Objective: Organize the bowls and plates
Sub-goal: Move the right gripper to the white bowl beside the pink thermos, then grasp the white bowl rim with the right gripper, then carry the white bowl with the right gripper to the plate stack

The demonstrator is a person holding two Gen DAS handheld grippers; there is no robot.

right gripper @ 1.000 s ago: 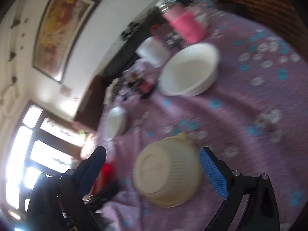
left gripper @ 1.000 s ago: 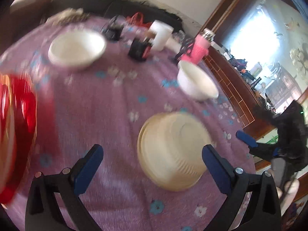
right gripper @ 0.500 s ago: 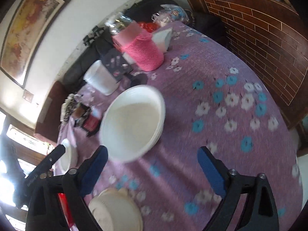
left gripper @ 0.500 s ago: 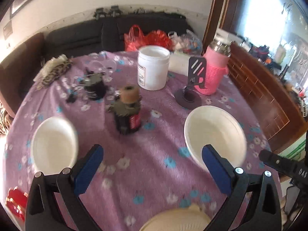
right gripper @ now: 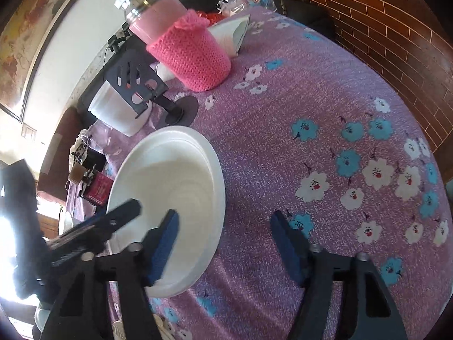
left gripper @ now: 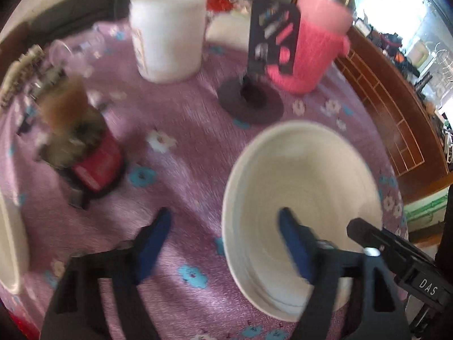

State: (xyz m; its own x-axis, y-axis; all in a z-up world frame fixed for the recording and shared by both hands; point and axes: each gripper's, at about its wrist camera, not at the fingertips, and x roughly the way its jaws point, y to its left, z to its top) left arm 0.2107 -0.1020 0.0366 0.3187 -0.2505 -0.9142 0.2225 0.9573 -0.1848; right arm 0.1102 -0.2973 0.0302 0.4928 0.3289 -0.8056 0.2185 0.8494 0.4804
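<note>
A white bowl (left gripper: 305, 192) stands upright on the purple flowered tablecloth (left gripper: 181, 130); it also shows in the right wrist view (right gripper: 175, 181). My left gripper (left gripper: 225, 240) is open and straddles the bowl's left rim, one finger inside, one outside. My right gripper (right gripper: 223, 243) is open and straddles the bowl's right rim the same way. A second white bowl (left gripper: 8, 243) sits at the far left edge. A cream ribbed bowl (right gripper: 119, 331) peeks in at the bottom of the right wrist view.
Behind the bowl stand a black phone stand (left gripper: 263, 65), a pink crochet-covered jar (left gripper: 317, 42), a white tub (left gripper: 167, 31) and a small dark bottle with a red label (left gripper: 85, 147). The table edge (right gripper: 424, 119) runs at right, with a brick wall beyond.
Both grippers have moved in on the white bowl and narrowed; each now has a finger over its rim. The cream upturned bowl has dropped out of the left view.
</note>
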